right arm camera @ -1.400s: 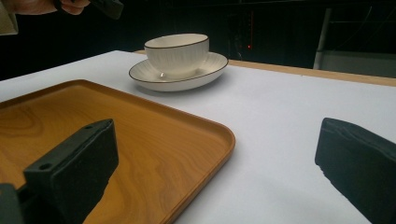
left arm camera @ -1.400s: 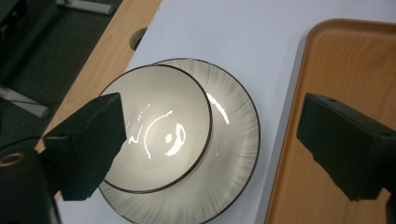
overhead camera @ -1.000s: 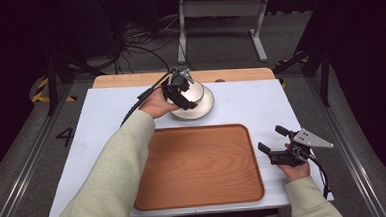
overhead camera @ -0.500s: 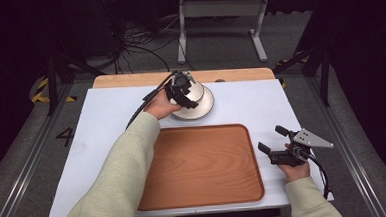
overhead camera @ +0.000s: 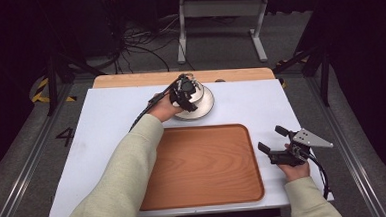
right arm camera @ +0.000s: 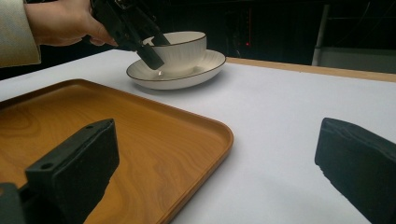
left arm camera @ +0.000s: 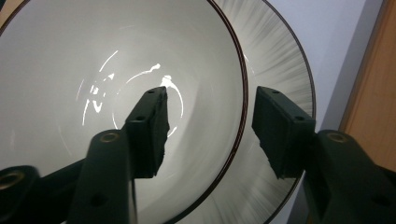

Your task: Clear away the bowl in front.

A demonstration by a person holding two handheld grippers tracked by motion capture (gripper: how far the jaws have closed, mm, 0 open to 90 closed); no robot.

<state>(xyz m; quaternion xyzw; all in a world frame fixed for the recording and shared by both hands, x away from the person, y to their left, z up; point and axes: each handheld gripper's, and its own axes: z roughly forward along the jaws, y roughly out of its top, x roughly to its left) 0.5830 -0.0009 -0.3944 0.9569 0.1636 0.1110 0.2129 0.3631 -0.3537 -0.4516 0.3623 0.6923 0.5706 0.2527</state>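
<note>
My left gripper (overhead camera: pixel 184 91) over the white bowl (overhead camera: pixel 196 90) on its saucer (overhead camera: pixel 204 106), jaws just closing — my right gripper (overhead camera: pixel 275 145) apart, jaws spread, right of the wooden tray (overhead camera: pixel 204 163), white table (overhead camera: pixel 106 123).

a white bowl (right arm camera: pixel 180 49) stands upright in the middle of a white plate (right arm camera: pixel 205 67), both at the far side of the white table, just beyond the far edge of the wooden tray. the bowl is deep and round, ribbed on the outside, with a thin dark line along its rim; its glossy inside (left arm camera: pixel 93 93) is bare and catches curved streaks of light. the plate is shallow, its sloping rim (left arm camera: pixel 280 65) marked with fine grey rays and edged by the same dark line. the bowl's wall passes between the left gripper's two jaws, one jaw inside the bowl and one outside above the plate.
</note>
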